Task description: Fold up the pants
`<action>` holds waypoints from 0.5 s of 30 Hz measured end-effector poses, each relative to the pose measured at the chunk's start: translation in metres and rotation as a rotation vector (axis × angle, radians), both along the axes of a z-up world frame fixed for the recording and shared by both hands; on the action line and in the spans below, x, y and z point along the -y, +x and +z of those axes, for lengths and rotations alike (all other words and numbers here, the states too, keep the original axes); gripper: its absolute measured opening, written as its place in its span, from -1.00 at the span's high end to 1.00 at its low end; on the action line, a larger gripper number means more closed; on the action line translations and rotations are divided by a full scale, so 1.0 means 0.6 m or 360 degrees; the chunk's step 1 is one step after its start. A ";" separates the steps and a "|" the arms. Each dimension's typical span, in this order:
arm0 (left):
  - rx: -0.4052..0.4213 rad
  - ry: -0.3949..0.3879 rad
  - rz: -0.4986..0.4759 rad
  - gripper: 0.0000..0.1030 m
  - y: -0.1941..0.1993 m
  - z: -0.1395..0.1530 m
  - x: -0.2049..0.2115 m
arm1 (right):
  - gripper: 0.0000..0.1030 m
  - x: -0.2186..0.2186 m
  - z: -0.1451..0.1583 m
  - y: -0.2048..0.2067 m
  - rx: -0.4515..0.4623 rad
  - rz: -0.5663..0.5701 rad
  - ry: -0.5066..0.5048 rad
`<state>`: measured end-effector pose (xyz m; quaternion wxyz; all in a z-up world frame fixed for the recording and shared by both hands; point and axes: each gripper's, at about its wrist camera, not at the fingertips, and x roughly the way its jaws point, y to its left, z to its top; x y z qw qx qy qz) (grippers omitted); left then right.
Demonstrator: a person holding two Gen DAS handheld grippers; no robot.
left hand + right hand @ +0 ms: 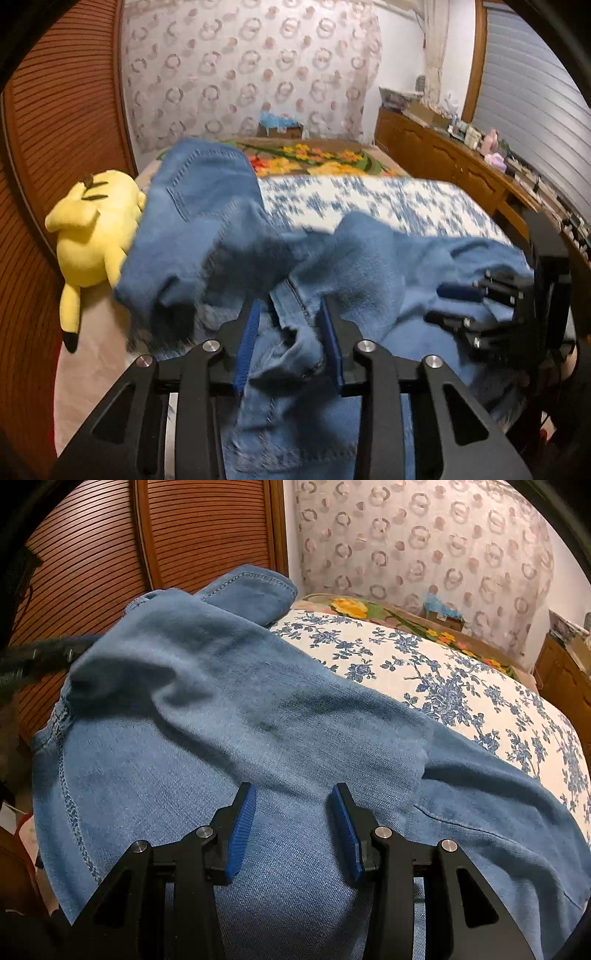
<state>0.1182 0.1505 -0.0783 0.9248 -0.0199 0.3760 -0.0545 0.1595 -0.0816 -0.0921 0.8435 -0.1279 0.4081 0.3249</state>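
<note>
Blue denim pants [369, 258] lie crumpled across the bed, with one part heaped up high at the left [221, 701]. My left gripper [290, 302] is low over them. A frayed, bunched hem sits loosely between its blue pads, whose faces show, so it is open. More denim hangs down under its fingers. My right gripper [292, 786] hovers open over a smooth stretch of denim with nothing pinched between its pads. In the left wrist view the right gripper [434, 303] comes in from the right over the same cloth.
The bed has a white cover with blue flowers [443, 686] and a bright flowered blanket [314, 158] at its far end. A yellow plush toy [92, 236] lies at the bed's left edge beside a louvred wooden wardrobe [92, 554]. A cluttered wooden sideboard [443, 155] runs along the right.
</note>
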 end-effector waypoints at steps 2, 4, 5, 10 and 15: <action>-0.0033 0.0017 -0.0004 0.08 -0.003 -0.015 0.009 | 0.13 0.000 0.000 0.000 0.0001 0.0001 0.0000; -0.0049 0.0045 -0.0005 0.01 -0.002 -0.026 0.014 | 0.13 -0.001 0.000 -0.001 0.0003 0.0001 -0.0004; -0.0053 0.0059 -0.0001 0.00 -0.001 -0.029 0.015 | 0.13 -0.003 0.003 -0.002 0.0004 0.0000 -0.0007; -0.0064 0.0026 0.0025 -0.05 0.006 -0.037 0.011 | 0.13 -0.006 0.006 -0.006 0.0009 0.0001 -0.0015; -0.0053 -0.0008 -0.0033 -0.03 0.020 -0.032 0.018 | 0.13 -0.006 0.006 -0.005 0.0009 0.0002 -0.0014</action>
